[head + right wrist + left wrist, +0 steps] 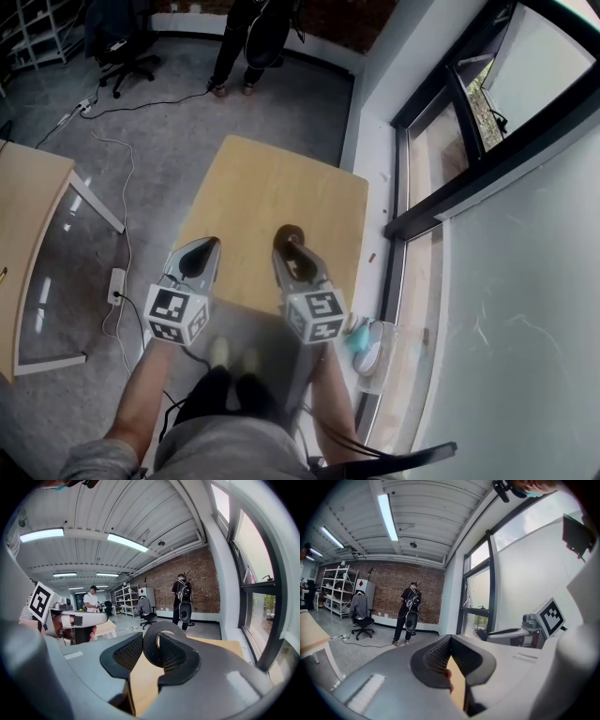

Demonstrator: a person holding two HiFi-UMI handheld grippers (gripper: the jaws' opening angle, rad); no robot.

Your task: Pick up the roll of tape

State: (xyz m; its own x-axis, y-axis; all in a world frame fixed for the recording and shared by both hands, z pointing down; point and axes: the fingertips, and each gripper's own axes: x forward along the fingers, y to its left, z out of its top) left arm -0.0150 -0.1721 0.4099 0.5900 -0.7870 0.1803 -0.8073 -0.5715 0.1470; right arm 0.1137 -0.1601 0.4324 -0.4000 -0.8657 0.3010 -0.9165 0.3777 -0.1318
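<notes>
The roll of tape (291,233) is a dark brown ring. My right gripper (292,247) is shut on it and holds it in the air above the light wooden table (272,187). In the right gripper view the roll (148,650) stands upright between the two black pads, at the tips of the right gripper (151,641). To its left, my left gripper (206,246) hangs over the table's near left corner. In the left gripper view the left gripper (451,638) has its tips together and nothing between them.
A person (248,42) stands on the grey floor beyond the table, next to an office chair (117,47). A second table (28,216) is at the left, with a power strip (116,284) and cable beside it. A window frame (450,187) runs along the right.
</notes>
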